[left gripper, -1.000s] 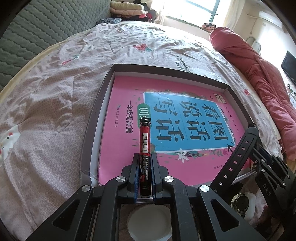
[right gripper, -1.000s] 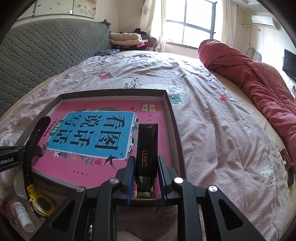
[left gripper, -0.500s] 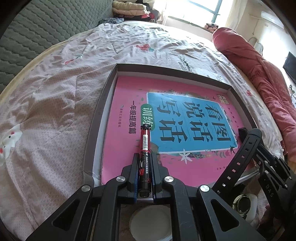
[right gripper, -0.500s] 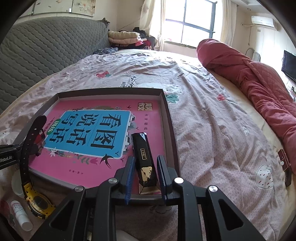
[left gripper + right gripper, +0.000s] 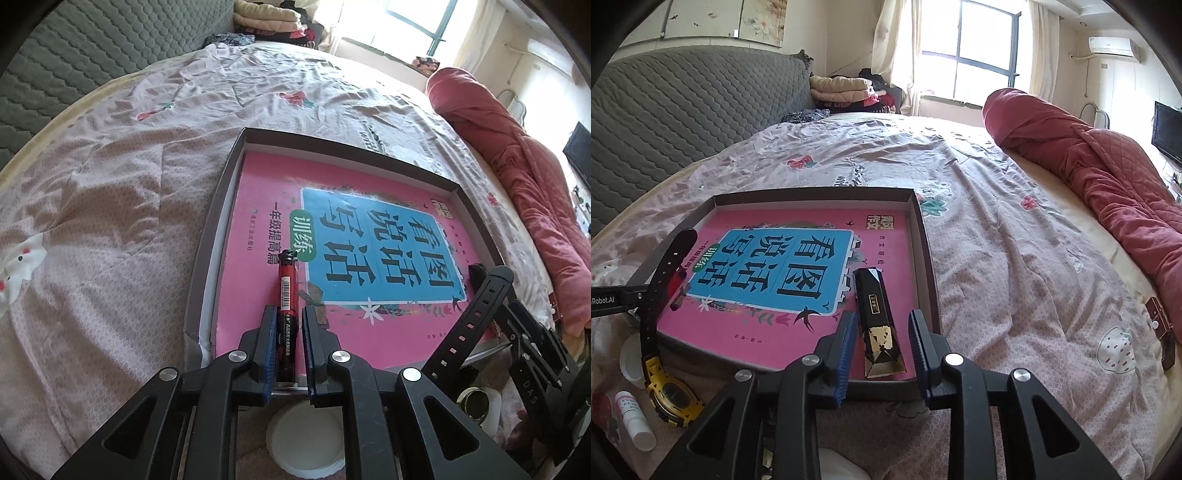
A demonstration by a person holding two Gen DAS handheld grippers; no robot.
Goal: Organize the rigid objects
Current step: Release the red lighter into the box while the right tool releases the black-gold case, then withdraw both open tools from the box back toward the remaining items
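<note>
A wide bed (image 5: 1015, 266) fills the room, covered in a pale pink printed sheet, with a grey quilted headboard (image 5: 683, 110) at 10 o'clock, a sunlit window (image 5: 982, 55) at 12 o'clock and a rolled red quilt (image 5: 1100, 173) running toward 3 o'clock. A shallow brown box tray (image 5: 925, 236) lies on the sheet, its floor covered by a pink book (image 5: 768, 325) with a blue title panel.

Outside the tray, at 8 o'clock in the right wrist view, a yellow and black watch (image 5: 670, 398) rests with its strap (image 5: 670, 266) arching up over the tray's near corner, beside a small white tube (image 5: 633, 424). A white round lid (image 5: 306, 439) sits just below the left gripper, and a small dark box, hard to make out, lies on the sheet at 4 o'clock (image 5: 1160, 325).

The left gripper (image 5: 290, 347) has just been opening: its 2 blue pads stand slightly apart with a red and black marker (image 5: 287, 306) between them, lying on the book and pointing to 12 o'clock, with a thin gap on either side. The right gripper (image 5: 882, 343) has also just been opening; its jaws stand clearly apart around a black and gold bar-shaped pack (image 5: 877, 321), which lies on the book by the tray's right wall, untouched by either pad.
</note>
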